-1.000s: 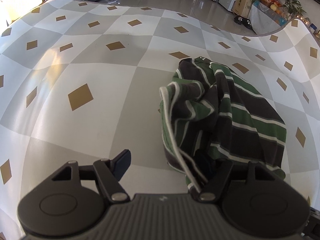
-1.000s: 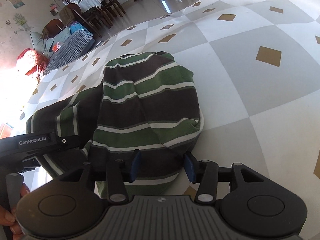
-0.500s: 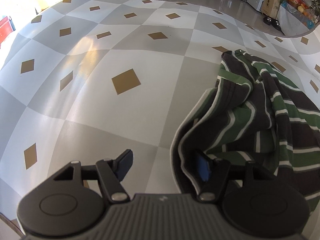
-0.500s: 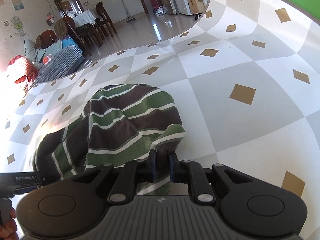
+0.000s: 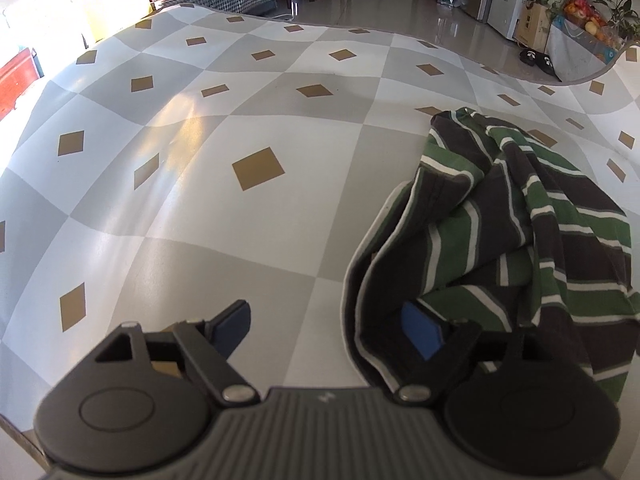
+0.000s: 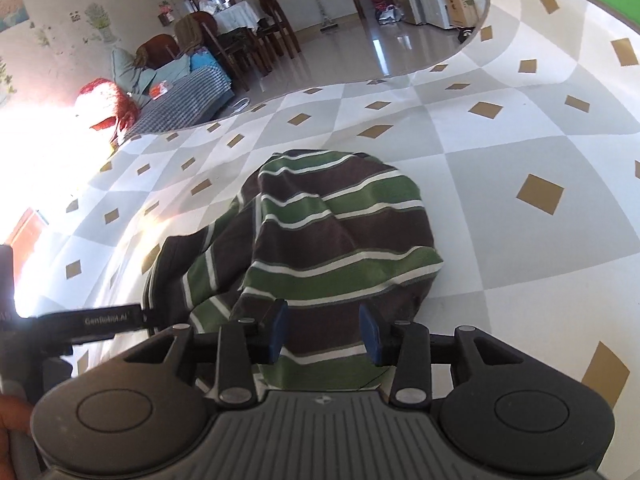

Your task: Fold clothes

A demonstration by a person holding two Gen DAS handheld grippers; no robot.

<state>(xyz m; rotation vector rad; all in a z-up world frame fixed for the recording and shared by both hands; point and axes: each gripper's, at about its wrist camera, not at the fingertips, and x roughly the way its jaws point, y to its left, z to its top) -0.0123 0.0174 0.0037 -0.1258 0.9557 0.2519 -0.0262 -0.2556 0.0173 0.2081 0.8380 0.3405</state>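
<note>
A striped garment point(image 5: 520, 232), green, dark brown and white, lies bunched on the checked tablecloth point(image 5: 248, 128). My left gripper point(image 5: 326, 328) is open wide at the garment's near left edge. Its right fingertip point(image 5: 420, 334) sits inside a fold of the cloth, and its left fingertip point(image 5: 232, 322) is over bare tablecloth. In the right wrist view the same garment point(image 6: 340, 240) forms a mound straight ahead. My right gripper point(image 6: 323, 334) is open, with the garment's near edge lying between and under its fingers. The left gripper's body point(image 6: 108, 318) shows at the left.
The tablecloth point(image 6: 520, 128) stretches wide to the left and right of the garment. Beyond the table's far edge are a sofa point(image 6: 180, 96), dining chairs point(image 6: 276, 28), a fridge point(image 5: 504, 4) and potted plants. A hand point(image 6: 12, 420) shows at the lower left.
My right gripper shut on the garment's near edge half a second ago and now stands open again. The left gripper stayed open with its right finger tucked in the fold.
</note>
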